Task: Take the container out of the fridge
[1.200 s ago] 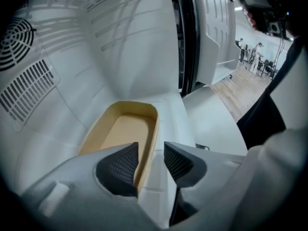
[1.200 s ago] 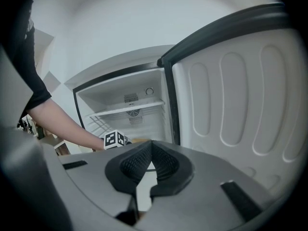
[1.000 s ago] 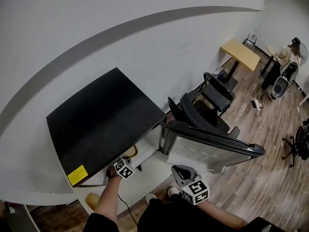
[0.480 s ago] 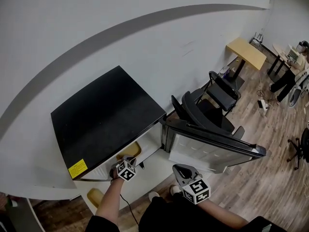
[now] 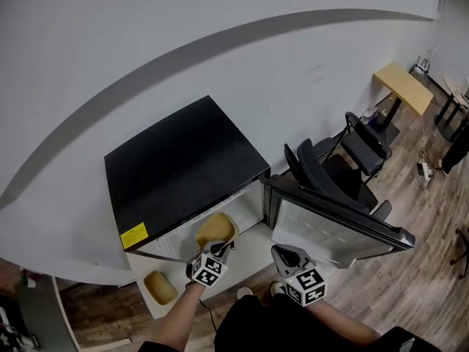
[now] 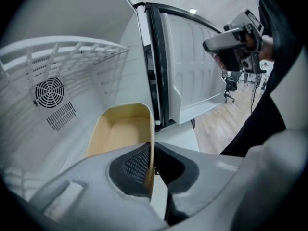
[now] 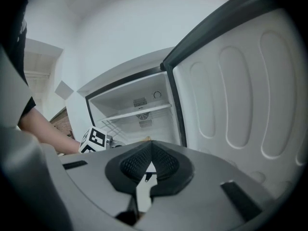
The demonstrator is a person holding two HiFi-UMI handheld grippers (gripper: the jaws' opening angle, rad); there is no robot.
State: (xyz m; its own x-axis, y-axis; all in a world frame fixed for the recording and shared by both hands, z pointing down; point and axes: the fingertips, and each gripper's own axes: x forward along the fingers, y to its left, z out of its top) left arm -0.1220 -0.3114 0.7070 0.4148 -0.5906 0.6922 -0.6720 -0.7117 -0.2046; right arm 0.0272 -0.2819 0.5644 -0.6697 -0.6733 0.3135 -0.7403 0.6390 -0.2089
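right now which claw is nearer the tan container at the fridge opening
Left. The left claw is shut on the container; the right claw, shut and empty, sits apart to its right by the open fridge door.

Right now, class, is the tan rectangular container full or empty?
Empty. The left gripper view looks into the tan rectangular container and shows only its bare floor and walls; the left tool is shut on its rim.
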